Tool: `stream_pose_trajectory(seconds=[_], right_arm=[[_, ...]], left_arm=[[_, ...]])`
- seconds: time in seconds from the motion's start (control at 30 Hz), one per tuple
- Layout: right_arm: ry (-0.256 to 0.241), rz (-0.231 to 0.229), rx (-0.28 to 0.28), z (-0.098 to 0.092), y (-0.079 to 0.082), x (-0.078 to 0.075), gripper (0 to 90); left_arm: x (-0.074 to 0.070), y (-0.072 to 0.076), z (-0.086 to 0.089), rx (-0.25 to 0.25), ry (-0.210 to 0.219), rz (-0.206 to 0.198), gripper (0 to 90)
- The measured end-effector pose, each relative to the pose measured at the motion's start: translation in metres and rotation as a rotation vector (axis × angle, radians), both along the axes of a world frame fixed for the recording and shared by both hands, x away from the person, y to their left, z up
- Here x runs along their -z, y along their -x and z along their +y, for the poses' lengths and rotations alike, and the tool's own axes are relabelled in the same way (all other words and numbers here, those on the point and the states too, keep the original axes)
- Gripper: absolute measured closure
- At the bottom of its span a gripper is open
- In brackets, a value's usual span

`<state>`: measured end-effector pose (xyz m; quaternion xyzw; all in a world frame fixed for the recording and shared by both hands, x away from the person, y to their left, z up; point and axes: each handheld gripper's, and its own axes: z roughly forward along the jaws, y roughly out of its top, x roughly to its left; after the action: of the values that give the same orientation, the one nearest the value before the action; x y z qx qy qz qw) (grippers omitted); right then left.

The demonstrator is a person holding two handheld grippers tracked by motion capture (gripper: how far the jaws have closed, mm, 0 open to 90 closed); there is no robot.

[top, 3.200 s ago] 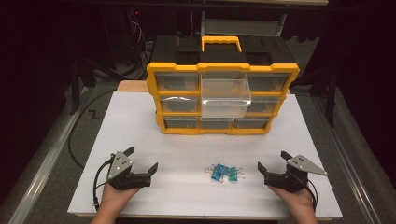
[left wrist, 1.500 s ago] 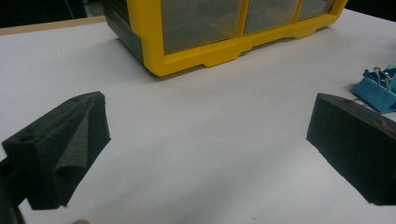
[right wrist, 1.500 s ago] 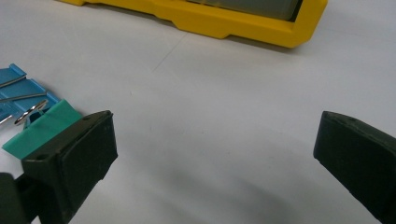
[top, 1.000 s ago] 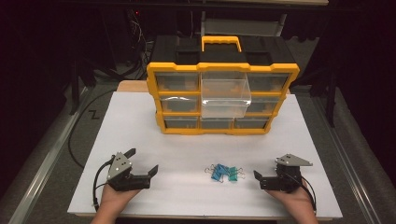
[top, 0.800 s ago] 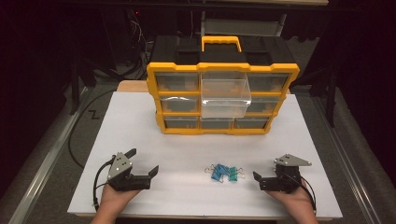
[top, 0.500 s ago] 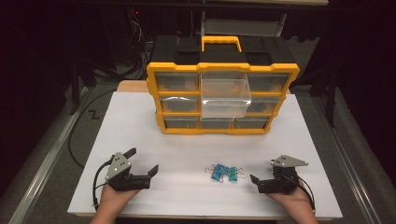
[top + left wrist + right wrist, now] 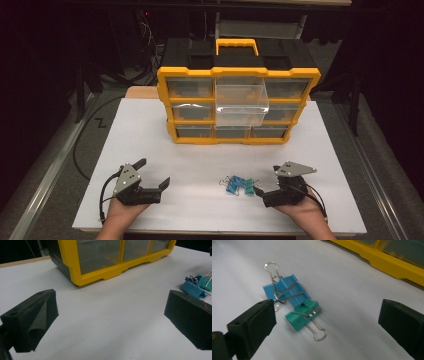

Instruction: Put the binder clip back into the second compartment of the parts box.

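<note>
Risk: I judge the main hazard is nudging the binder clips (image 7: 294, 305) away instead of catching one; my right gripper (image 7: 263, 192) comes in low along the white board (image 7: 150, 130), and a jaw edge meeting a wire handle first would skid the little pile aside.
Second risk: the blue clip (image 7: 284, 290) and the green clip (image 7: 303, 316) lie touching, so closing across both could lift two at once, or pinch one by a corner and let it spring out (those steel loops are slippery).
Target location: clips sit on the board near its front edge, between my two grippers, just beside the right one and well apart from the yellow organizer (image 7: 238, 102).
Drawer: one clear drawer (image 7: 241, 104) in the organizer's middle column stands pulled out; I take that as the likely destination.
Right hand pose: hand (image 7: 300, 212) enters from the bottom edge, gripper held low and pointing left toward the clips, grey plate on top.
Right jaws: spread wide, nothing between them; in the right gripper view the clips lie ahead, nearer the left-hand jaw.
Left hand pose: left gripper (image 7: 152, 176) rests low on the board at the front left, angled up and right.
Left jaws: wide apart, empty; bare board between them in the left gripper view.
</note>
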<state>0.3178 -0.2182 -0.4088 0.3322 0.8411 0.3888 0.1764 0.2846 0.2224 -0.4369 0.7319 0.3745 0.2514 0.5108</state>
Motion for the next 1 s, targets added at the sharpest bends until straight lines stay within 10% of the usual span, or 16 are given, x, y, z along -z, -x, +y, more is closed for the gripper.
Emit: stream_pose_trajectory(seconds=[0.27,0.53,1.0], right_arm=[[0.024,-0.003,-0.081,0.023,0.000,-0.007,14.6],[0.070,0.010,-0.184,0.041,0.004,-0.007,50.8],[0.181,0.002,-0.203,0.047,0.001,0.003,74.7]], left_arm=[[0.000,0.000,0.000,0.010,-0.002,-0.004,0.2],[0.000,0.000,0.000,0.015,0.000,-0.008,0.2],[0.000,0.000,0.000,0.018,0.003,-0.007,0.2]])
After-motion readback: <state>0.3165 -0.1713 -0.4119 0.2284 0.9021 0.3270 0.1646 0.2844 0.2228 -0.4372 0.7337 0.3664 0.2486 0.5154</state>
